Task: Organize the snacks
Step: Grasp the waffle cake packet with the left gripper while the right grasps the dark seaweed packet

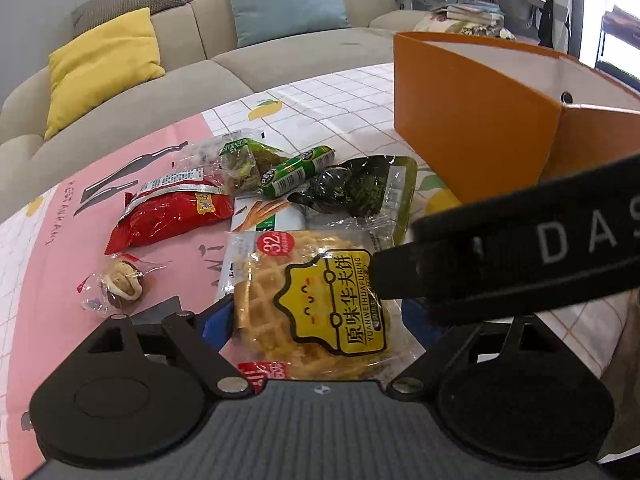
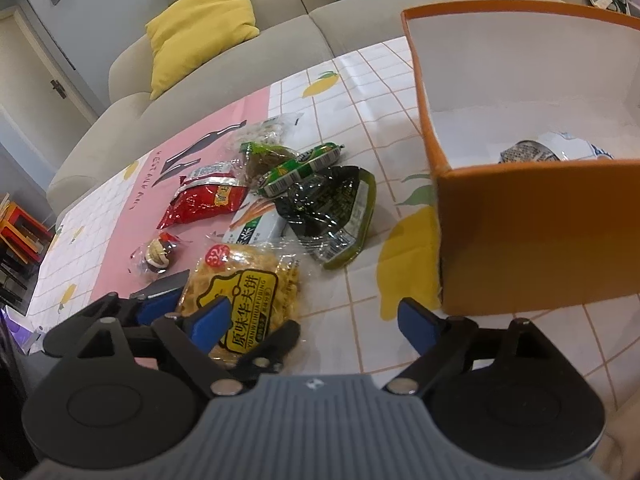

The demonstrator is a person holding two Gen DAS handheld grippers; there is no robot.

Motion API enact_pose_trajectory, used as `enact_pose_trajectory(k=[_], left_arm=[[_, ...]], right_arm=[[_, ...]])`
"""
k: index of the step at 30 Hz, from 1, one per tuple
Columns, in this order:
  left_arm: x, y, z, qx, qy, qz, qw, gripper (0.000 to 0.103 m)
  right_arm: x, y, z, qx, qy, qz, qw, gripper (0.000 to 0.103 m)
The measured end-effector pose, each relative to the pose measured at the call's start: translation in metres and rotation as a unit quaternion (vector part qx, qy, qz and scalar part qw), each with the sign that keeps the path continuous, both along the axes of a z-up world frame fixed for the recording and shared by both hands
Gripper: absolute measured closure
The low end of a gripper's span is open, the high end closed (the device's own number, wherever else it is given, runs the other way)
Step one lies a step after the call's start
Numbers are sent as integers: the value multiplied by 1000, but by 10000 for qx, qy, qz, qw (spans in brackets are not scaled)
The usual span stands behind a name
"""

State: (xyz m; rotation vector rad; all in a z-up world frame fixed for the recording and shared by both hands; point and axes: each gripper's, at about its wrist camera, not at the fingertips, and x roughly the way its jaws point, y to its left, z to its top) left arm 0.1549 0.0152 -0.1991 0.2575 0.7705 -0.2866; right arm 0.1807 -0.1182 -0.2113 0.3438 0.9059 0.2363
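Observation:
A waffle packet with a yellow label lies between the blue pads of my left gripper, which closes around it; it also shows in the right wrist view. My right gripper is open and empty above the tablecloth, in front of the orange box. The right gripper's black arm crosses the left wrist view. Behind the waffle lie a red packet, a green sausage, a dark green packet, a small round cake and a carrot-print box.
The orange box stands on the right of the table and holds a white-blue packet. A beige sofa with yellow and blue cushions runs behind the table edge.

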Motion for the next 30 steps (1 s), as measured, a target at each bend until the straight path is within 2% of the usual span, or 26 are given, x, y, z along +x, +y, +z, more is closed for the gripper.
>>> enact_pose_trajectory(k=[6, 11, 17, 21, 25, 27, 30], left_arm=[[3, -5, -5, 68, 34, 162, 9998, 0], [3, -3, -7, 85, 55, 91, 9999, 0], [2, 3, 2, 56, 134, 176, 9997, 17], [0, 15, 16, 41, 138, 384, 9992, 19], [-2, 34, 33, -38, 68, 648, 9979, 19], [3, 47, 37, -89, 110, 853, 9963, 19], [11, 63, 38, -219, 202, 1154, 9929, 19]], right_arm=[[1, -3, -1, -13, 6, -76, 10000, 15], [0, -1, 0, -29, -58, -55, 10000, 15], [-2, 4, 6, -82, -221, 77, 9997, 17], [-4, 11, 14, -149, -335, 222, 9991, 26], [-13, 23, 31, -427, -724, 389, 9957, 31], [-15, 33, 39, -812, -988, 494, 9905, 32], [-7, 45, 40, -1423, -1174, 687, 9804, 40]])
